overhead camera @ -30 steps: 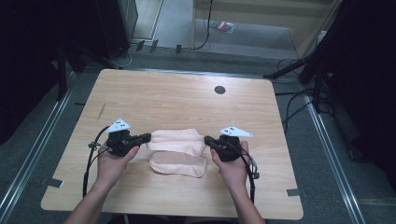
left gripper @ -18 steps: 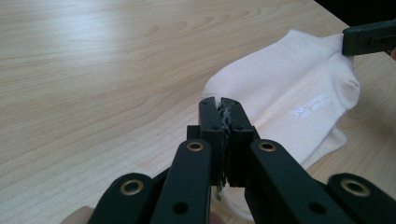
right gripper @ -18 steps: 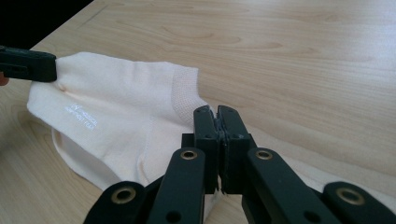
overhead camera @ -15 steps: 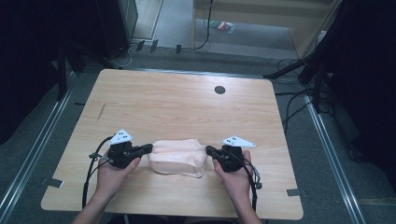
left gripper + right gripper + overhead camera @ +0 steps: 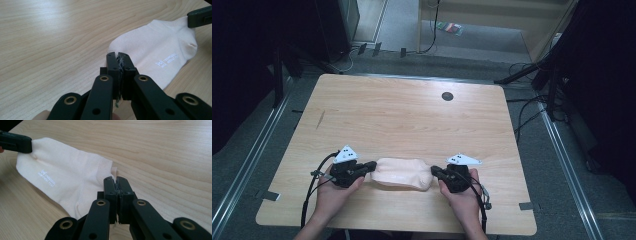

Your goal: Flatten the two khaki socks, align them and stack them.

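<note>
Our left gripper (image 5: 371, 166) is clamped tight on the left end of a pale cream sock (image 5: 403, 173), and our right gripper (image 5: 435, 171) is clamped just as tight on its right end, so we hold the sock between the two tools. In the left gripper view the black jaws stand pressed together with a sliver of fabric pinched at their tips (image 5: 117, 55), and the sock (image 5: 160, 47) runs away from them across the wood to the other gripper's black jaw (image 5: 199, 17) at the far end. The right gripper view shows the same thing mirrored: closed jaws (image 5: 115, 180) biting the sock's edge, the sock (image 5: 65, 180) lying flat with small white lettering on it, and the opposite gripper (image 5: 16, 142) holding the far corner. From the high view the sock lies on the light wooden table (image 5: 402, 115), near the near edge and about midway between left and right, stretched sideways between our hands. Our left hand (image 5: 332, 192) and right hand (image 5: 462, 197) come in from the near side, each wrapped around its tool, with a grey three-cornered plate on top and a cable trailing back. A small dark round hole (image 5: 447, 96) sits in the tabletop well beyond the sock, toward the far side.
</note>
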Tool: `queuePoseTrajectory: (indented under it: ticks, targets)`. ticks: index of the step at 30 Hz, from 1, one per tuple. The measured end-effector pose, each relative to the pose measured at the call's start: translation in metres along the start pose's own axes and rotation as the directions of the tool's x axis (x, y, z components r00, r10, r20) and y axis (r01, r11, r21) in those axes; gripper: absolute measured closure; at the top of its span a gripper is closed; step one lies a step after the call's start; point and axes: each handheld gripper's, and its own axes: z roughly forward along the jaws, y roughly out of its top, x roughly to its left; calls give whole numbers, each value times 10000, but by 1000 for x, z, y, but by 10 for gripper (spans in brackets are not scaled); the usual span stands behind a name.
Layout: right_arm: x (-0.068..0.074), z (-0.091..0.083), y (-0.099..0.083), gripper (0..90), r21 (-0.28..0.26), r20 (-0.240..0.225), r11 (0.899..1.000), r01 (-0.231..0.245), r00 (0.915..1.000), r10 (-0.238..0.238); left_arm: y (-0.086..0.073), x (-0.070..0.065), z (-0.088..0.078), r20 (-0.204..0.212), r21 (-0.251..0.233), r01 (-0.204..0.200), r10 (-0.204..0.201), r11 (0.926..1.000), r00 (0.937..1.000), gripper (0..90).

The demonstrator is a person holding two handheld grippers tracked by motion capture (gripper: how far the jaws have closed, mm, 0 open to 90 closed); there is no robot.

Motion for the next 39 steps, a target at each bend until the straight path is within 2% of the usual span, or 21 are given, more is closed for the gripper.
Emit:
queuePoseTrajectory:
  ticks: [9,25,31,39]
  targets:
    - [-1,7,-5,880,72,193,9997,241,9995,-243,-8,-5,10,-180,303,-256,261,9992,9995,892]
    - [0,19,-11,873,251,460,9987,440,9979,-451,-15,-5,15,-503,191,-310,319,9993,9982,882]
    - [0,17,-8,871,-53,404,9990,446,9982,-443,-14,-8,15,-527,53,-475,477,9989,9975,881]
    - [1,16,-5,868,-304,402,9984,482,9981,-469,-15,-8,16,-535,109,-597,602,9982,9968,878]
